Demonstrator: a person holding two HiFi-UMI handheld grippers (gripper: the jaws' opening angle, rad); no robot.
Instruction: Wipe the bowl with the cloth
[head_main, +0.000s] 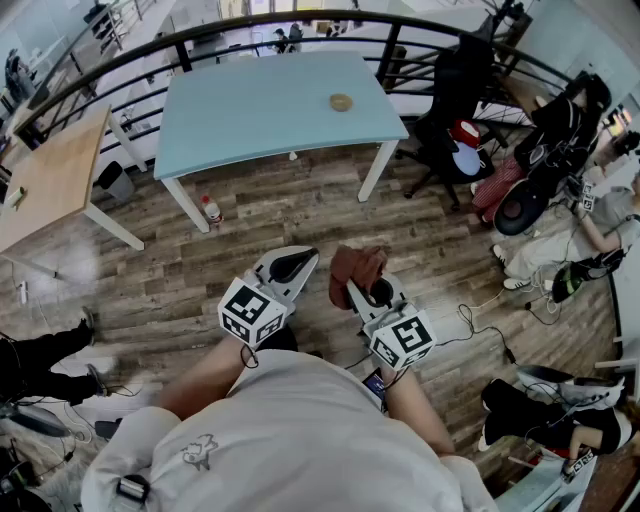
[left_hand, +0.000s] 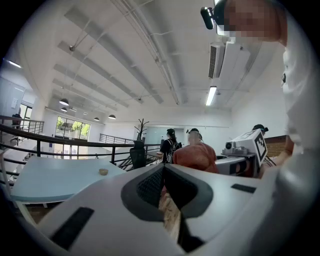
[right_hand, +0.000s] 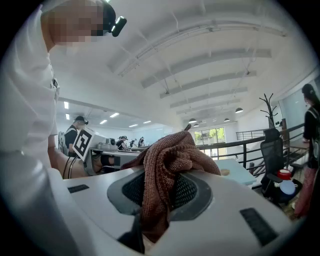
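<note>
A small tan bowl (head_main: 341, 102) stands on the light blue table (head_main: 260, 105) well ahead of me; it also shows small in the left gripper view (left_hand: 103, 171) and in the right gripper view (right_hand: 225, 172). My right gripper (head_main: 375, 291) is shut on a bunched brown cloth (head_main: 357, 268), which drapes over its jaws (right_hand: 167, 170). My left gripper (head_main: 292, 263) is shut with nothing in it (left_hand: 164, 187). Both are held close to my body, side by side over the wooden floor and far from the bowl. The left gripper view shows the cloth (left_hand: 196, 155) beside it.
A wooden table (head_main: 50, 180) stands at the left. A black office chair (head_main: 455, 90) and seated people are at the right. A bottle (head_main: 211, 210) stands on the floor by the blue table's leg. Cables (head_main: 480, 320) trail on the floor. A black railing (head_main: 120, 60) runs behind.
</note>
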